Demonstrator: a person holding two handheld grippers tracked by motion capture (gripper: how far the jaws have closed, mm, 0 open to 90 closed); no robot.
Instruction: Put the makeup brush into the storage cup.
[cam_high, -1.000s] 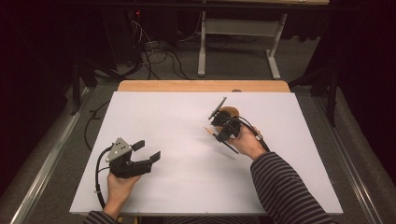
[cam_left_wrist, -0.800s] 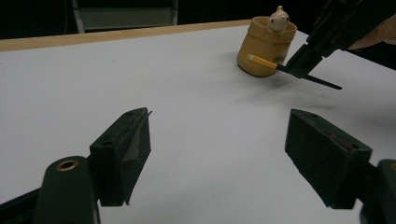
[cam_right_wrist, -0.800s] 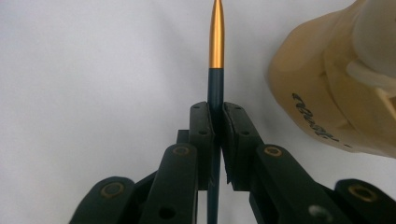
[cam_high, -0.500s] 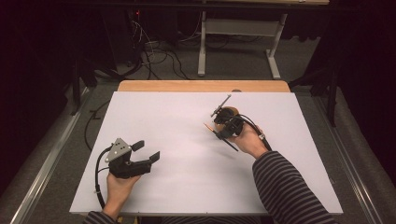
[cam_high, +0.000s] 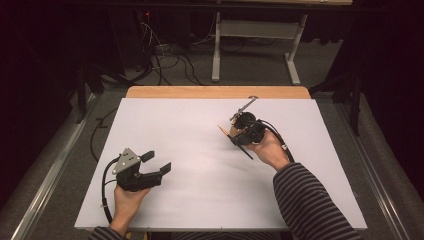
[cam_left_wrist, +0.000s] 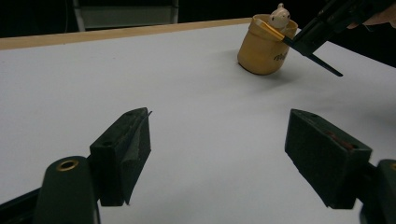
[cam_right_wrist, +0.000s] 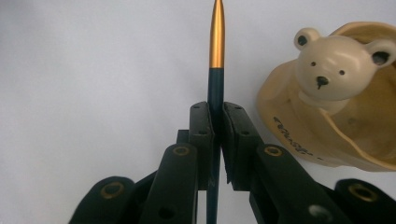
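Step in hand, by the look of it: dropping the pen (cam_right_wrist: 216, 70) into the yellow bear cup (cam_right_wrist: 341, 112); best done by bringing the gold tip over the cup's mouth, clear of the bear figure (cam_right_wrist: 327, 60) at the rim, tilting the shaft steeper, then lowering before letting go; worth keeping the grip firm until the tip is inside, since a slim shaft can pivot between flat pads; risk of nudging the light cup over if the tip catches its wall.

Right gripper (cam_high: 239, 134), at about 2 o'clock on the tabletop (cam_high: 200, 130), fingers closed tight on the dark shaft of the pen, gold end pointing ahead and away from the hand; cup just beside it, at 3 o'clock of the pen in the right gripper view, not touching.

Left gripper (cam_high: 157, 162), at about 8 o'clock on the tabletop, well apart from the cup (cam_left_wrist: 264, 46); fingers (cam_left_wrist: 123, 154) spread wide, holding nothing, bare white sheet between them.
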